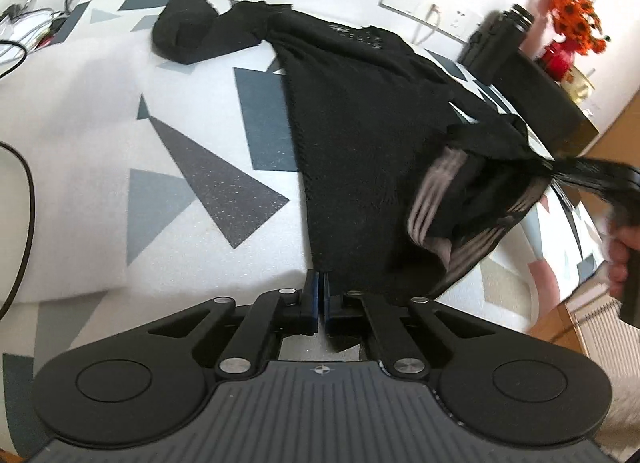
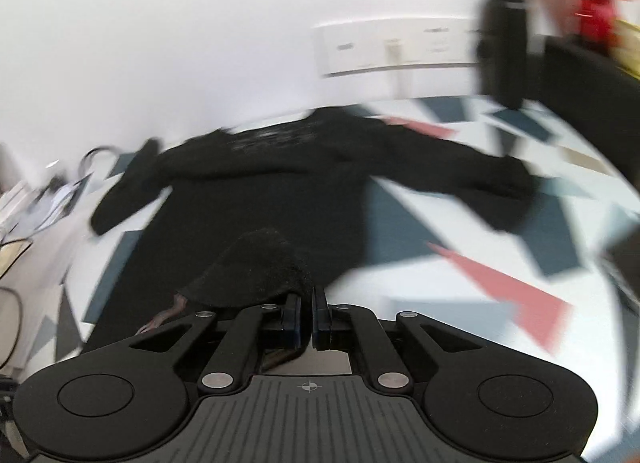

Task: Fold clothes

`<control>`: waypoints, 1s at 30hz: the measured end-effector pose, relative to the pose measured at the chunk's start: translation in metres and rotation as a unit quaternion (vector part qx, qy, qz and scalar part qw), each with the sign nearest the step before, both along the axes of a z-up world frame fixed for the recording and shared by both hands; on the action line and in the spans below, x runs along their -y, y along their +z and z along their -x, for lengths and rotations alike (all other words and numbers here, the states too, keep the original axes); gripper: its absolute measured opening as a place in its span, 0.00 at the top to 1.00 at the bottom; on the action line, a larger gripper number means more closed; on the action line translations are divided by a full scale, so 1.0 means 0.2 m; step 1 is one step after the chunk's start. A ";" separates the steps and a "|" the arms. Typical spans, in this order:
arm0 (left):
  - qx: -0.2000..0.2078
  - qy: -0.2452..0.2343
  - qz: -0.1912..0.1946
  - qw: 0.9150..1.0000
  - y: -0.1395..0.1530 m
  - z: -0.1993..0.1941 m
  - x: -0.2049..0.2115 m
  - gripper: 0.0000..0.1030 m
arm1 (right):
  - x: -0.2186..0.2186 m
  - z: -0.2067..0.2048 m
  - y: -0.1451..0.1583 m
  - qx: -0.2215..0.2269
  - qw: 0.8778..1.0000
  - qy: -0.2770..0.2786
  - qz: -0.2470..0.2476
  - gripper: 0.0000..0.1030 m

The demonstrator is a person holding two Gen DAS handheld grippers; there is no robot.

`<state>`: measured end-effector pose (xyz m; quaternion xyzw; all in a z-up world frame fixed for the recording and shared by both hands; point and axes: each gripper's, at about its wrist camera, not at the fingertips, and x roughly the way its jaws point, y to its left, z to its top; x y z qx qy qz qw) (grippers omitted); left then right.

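From the left wrist view, a black sweater [image 1: 360, 111] is seen spread across a surface covered with a white sheet printed with grey and dark triangles [image 1: 192, 167]; whether it is a counter or a bed cannot be told. One sleeve is bunched toward the far left corner. The left gripper [image 1: 321, 283] is closed, its blue-padded fingers nearly touching, and the sweater's near hem edge is pinched between them. Toward the right edge, the right gripper [image 1: 592, 175] is seen blurred, with a gathered part of the hem held in it and lifted, so that a striped inner lining is exposed. A black bottle [image 1: 504, 39] and orange flowers [image 1: 576, 19] stand by the far right corner, and cables [image 1: 24, 47] lie at the far left.

From the right wrist view, which is heavily blurred, the sweater [image 2: 280, 191] is seen lying with both sleeves spread outward. The right gripper [image 2: 306, 303] is closed, and a raised fold of black fabric is caught at its left finger. A wall socket panel [image 2: 392, 47] is visible behind.
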<state>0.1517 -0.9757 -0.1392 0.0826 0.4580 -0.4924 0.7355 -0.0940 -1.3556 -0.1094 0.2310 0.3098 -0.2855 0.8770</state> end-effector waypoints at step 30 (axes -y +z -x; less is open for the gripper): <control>-0.056 -0.093 0.015 0.994 -0.03 0.22 0.24 0.98 | -0.22 0.16 -0.12 -0.123 0.988 0.032 0.084 0.57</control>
